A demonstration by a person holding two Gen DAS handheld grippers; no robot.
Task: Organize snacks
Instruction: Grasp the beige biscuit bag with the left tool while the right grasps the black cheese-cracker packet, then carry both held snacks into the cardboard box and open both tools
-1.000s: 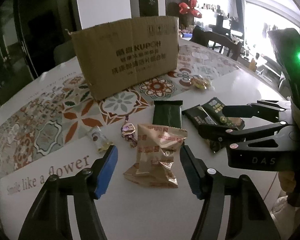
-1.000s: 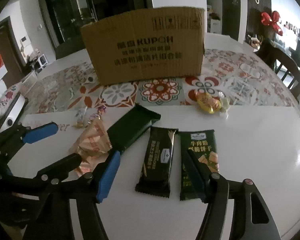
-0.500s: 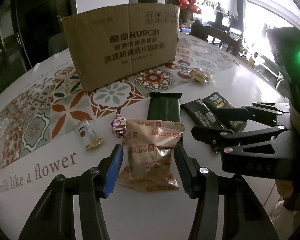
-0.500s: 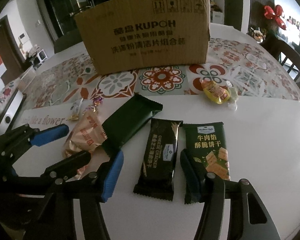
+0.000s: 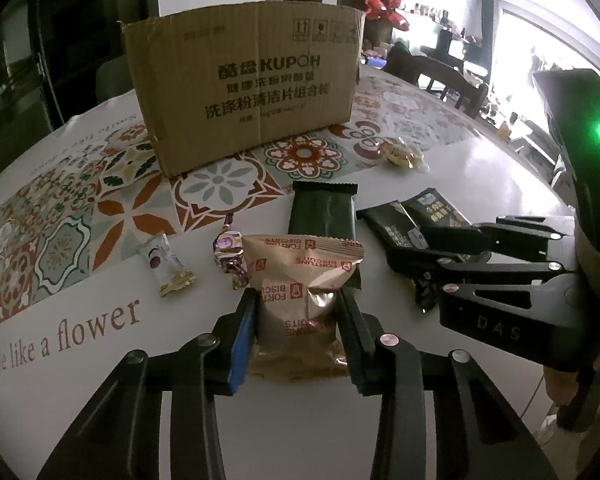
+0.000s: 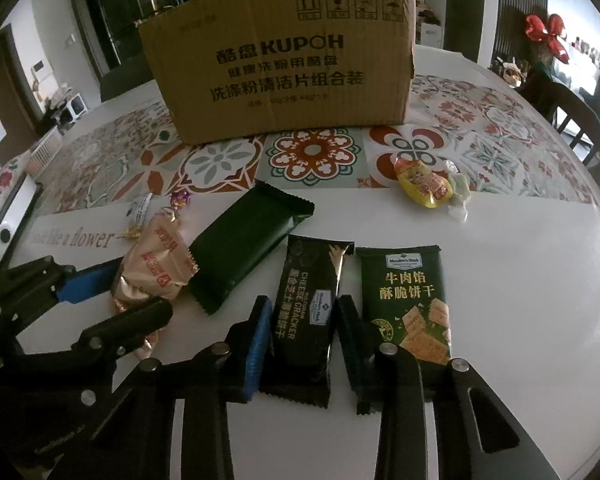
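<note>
Two grippers are working this desk (image 6: 520, 248) at once, both tilted steeply down at the snacks. Biggest thing around is the brown cardboard box (image 6: 284, 56) standing upright at the back on the patterned tile part of the cloth; its inside is hidden from both cameras, so no idea what's in it.

The left gripper (image 5: 296, 320) has its jaws closing around the tan fortune biscuit bag (image 5: 300, 276), which lies flat on the desk. The blue pad (image 5: 242, 344) and the dark one look pressed against the bag's sides, and it's crinkling in the middle. In the right wrist view the same gripper comes in from the lower left, with the bag (image 6: 156, 268) between its fingers.

The right gripper (image 6: 302, 340) is also closing, on the black cheese cracker pack (image 6: 308, 304), which sits between the pads and seems touched on both sides. Just beside it on the right is the dark green beef biscuit pack (image 6: 408, 300), partly under one finger. On the other side lies a plain dark green wrapper (image 6: 248, 248), angled, touching the biscuit bag's edge.

Smaller stuff: a yellow snack packet (image 6: 420, 188) near the tile border with a pale candy (image 6: 458, 190) touching it, a purple foil candy (image 5: 230, 248) just left of the biscuit bag, and a small white candy (image 5: 166, 264) a bit further left, above the "Smile like a flower" lettering (image 5: 60, 340).
</note>
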